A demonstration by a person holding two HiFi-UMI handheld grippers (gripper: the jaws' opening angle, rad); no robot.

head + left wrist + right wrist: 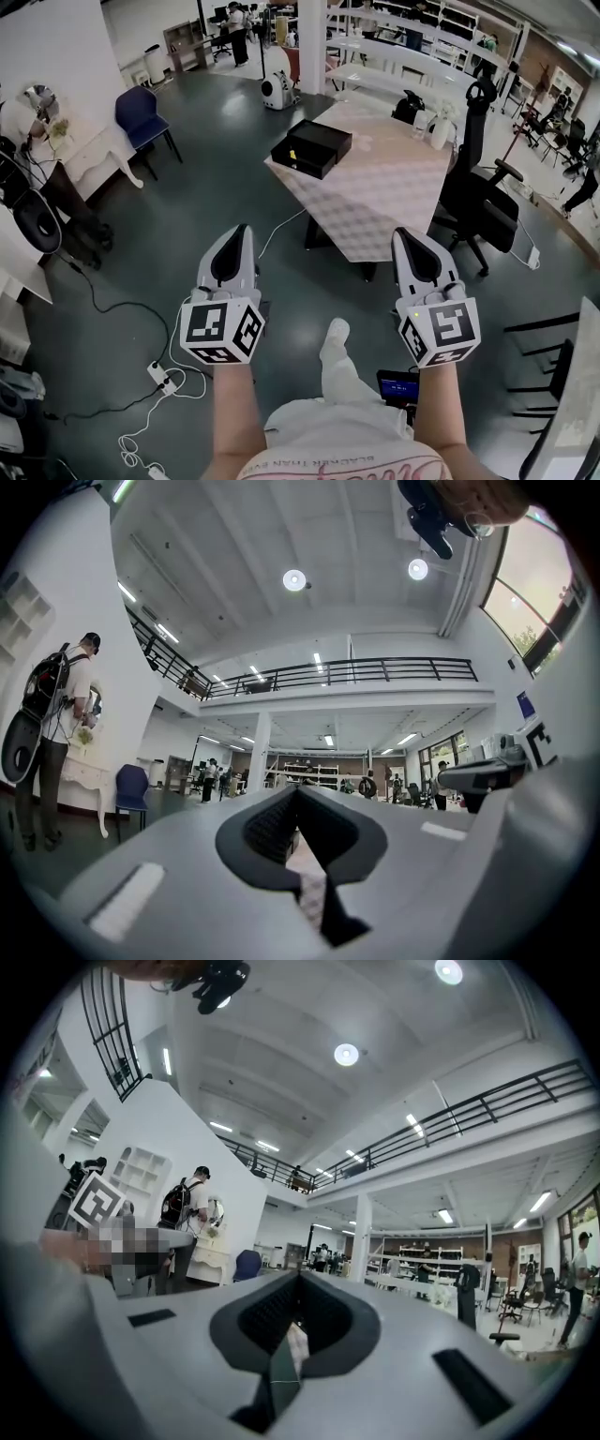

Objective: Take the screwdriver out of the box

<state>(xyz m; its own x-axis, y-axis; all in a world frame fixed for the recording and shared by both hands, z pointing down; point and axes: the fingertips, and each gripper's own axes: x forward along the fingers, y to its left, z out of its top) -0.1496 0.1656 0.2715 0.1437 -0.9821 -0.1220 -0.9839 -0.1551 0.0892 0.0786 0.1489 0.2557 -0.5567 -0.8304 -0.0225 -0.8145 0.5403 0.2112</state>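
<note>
1. i see a flat black rectangular box point(320, 138) well ahead of me. it sits level on the left corner of a pale patterned table point(394, 197), with a lower black section point(302, 161) jutting out on my side.
2. a small yellow thing point(292, 155) shows on that lower section. i can't tell whether it's the screwdriver.

- Only real lettering is a pink print on the person's shirt point(349, 461). It's upside down at the bottom edge of the head view and too small to read.
- left marker cube point(222, 330) and right marker cube point(441, 330): just black-and-white square codes, no letters or numbers.
</note>
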